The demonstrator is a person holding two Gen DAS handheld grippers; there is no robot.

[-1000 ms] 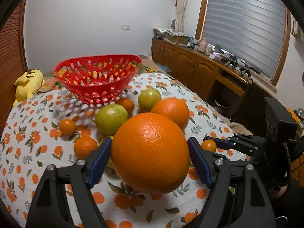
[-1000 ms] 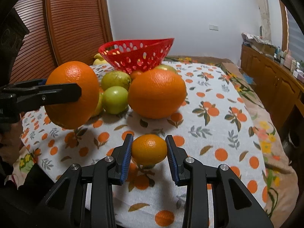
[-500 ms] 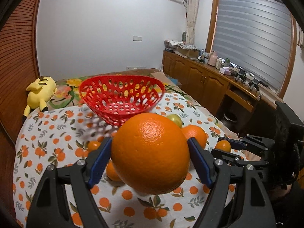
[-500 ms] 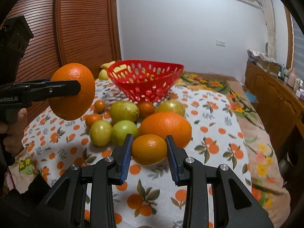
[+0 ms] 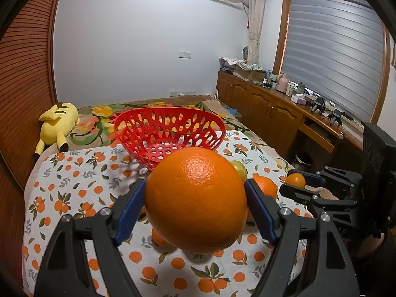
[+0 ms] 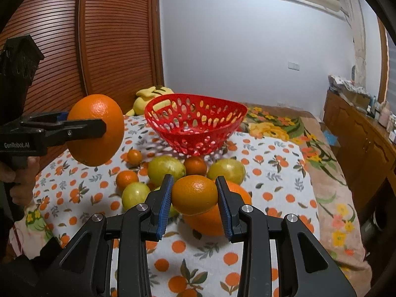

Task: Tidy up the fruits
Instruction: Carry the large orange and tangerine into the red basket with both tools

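Observation:
My left gripper [image 5: 195,203] is shut on a big orange [image 5: 195,198] and holds it in the air short of the empty red basket [image 5: 148,133]. It also shows at the left of the right wrist view [image 6: 96,130]. My right gripper [image 6: 194,196] is shut on a small orange [image 6: 194,194], lifted above the fruit pile. The basket [image 6: 232,121] stands behind the pile. On the cloth lie several green-yellow fruits [image 6: 165,168] and small oranges [image 6: 127,179], plus a large orange [image 6: 208,220] under my right gripper.
The table wears an orange-print cloth [image 6: 272,173]. A yellow plush toy [image 5: 57,123] lies on the bed behind the basket. A wooden sideboard [image 5: 272,113] runs along the right wall, and a slatted wooden wardrobe [image 6: 111,49] stands on the left.
Both grippers have risen off the table with their oranges. The fruit pile now sits lower and farther away, and the basket's inside has come into view.

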